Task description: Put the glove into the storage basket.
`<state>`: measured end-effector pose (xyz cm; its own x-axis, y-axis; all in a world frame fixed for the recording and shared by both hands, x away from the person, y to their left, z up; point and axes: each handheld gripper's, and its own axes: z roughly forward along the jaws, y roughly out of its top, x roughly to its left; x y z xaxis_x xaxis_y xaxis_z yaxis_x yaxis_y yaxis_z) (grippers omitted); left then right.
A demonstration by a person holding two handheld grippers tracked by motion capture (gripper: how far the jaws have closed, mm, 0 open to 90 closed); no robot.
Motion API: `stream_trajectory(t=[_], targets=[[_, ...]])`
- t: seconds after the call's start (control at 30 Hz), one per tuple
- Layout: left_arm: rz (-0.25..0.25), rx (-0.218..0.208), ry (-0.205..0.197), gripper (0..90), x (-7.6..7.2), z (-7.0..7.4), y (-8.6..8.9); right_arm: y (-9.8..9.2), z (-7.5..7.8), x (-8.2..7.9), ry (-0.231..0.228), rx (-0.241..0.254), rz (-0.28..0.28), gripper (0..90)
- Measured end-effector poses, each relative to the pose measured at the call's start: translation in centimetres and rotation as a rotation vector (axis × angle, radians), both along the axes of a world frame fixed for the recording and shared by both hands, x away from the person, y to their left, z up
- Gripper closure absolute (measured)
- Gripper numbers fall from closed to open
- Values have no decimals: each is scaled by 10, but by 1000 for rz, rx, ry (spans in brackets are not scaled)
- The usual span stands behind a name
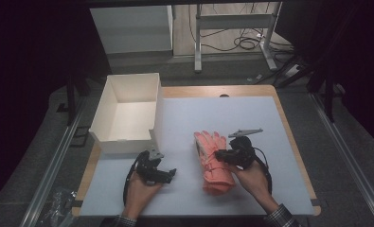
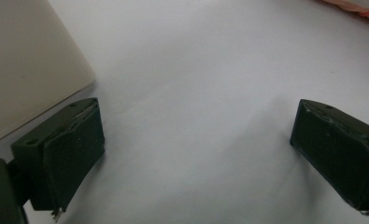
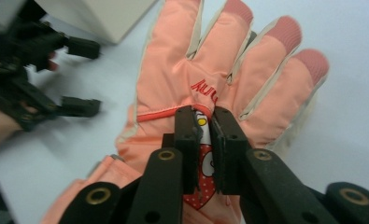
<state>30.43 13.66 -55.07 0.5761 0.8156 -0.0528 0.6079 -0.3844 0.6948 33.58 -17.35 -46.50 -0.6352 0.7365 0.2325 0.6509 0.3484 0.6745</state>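
Right gripper (image 3: 205, 135) fingers pinch glove (image 3: 210, 74) back; left gripper (image 2: 196, 144) fingers spread wide, empty, beside box (image 1: 128, 111).

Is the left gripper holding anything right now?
No, the left gripper is open, its jaws wide apart over the bare white mat with nothing between them.

Salmon-pink padded glove (image 1: 213, 161), flat on the pale mat, fingertips toward the far edge.

Dim room w/ grey floor (image 1: 360, 156), cables (image 1: 244, 42), maybe desk legs (image 1: 198, 42).
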Motion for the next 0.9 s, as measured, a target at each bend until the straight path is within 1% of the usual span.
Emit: stream_trajectory(t=[0.03, 0.07, 0.1, 0.13, 0.17, 0.2, 0.27, 0.3, 0.33, 0.37, 0.4, 0.43, 0.47, 0.53, 0.63, 0.67, 0.7, 0.73, 0.8, 0.87, 0.9], targets=[[-1, 2, 1, 28, 0, 0, 0, 0, -4, -1, -11, -8, -10, 764], [-1, 2, 0, 28, 0, 0, 0, 0, -4, -1, -11, -8, -10, 764], [-1, 3, 0, 28, 0, 0, 0, 0, -4, -1, -17, -13, -10, 732], [-1, 2, 0, 28, 0, 0, 0, -1, -4, -1, -29, -9, -1, 667], [-1, 2, 0, 28, 0, 0, 0, -1, -2, -2, -32, -9, 4, 641], [2, -1, -1, 28, 0, 0, 0, -1, -2, -2, -32, -9, 4, 641], [2, -2, -1, 28, 0, 0, 0, -3, 4, -3, -43, -8, 18, 591], [2, 0, -1, 28, 0, 0, 0, -4, 8, -3, -59, -15, 26, 561], [1, 0, -2, 28, 0, 0, 0, -7, 16, -5, -98, -25, 45, 521], [1, 0, -2, 28, 0, 0, 0, -7, 16, -5, -98, -25, 45, 521], [1, 0, -2, 28, 0, 0, 0, -10, 19, -6, -111, -28, 45, 510], [1, 0, -2, 28, 0, 0, 0, -18, 25, -6, -135, -34, 40, 505], [1, 0, -2, 28, 0, 0, 0, -18, 25, -6, -135, -34, 40, 505], [1, 1, -2, 28, 0, 0, 0, -27, 27, -6, -134, -19, 26, 508], [2, -2, 0, 28, 0, 0, 0, -40, 23, -8, -124, -19, 8, 529], [2, -1, 0, 28, 0, 0, 0, -49, 17, -10, -114, -25, 3, 556], [2, -1, 0, 28, 0, 0, 0, -49, 17, -10, -114, -25, 3, 556], [2, -1, 0, 28, 0, 0, 0, -53, 13, -12, -109, -25, 5, 575], [-1, 3, 1, 28, 0, 0, 0, -59, 5, -16, -98, -25, 16, 606], [-1, 3, 0, 28, 0, 0, 0, -63, -2, -23, -94, -35, 27, 633], [1, 0, 0, 28, 0, 0, 0, -65, -10, -30, -96, -36, 48, 658]])
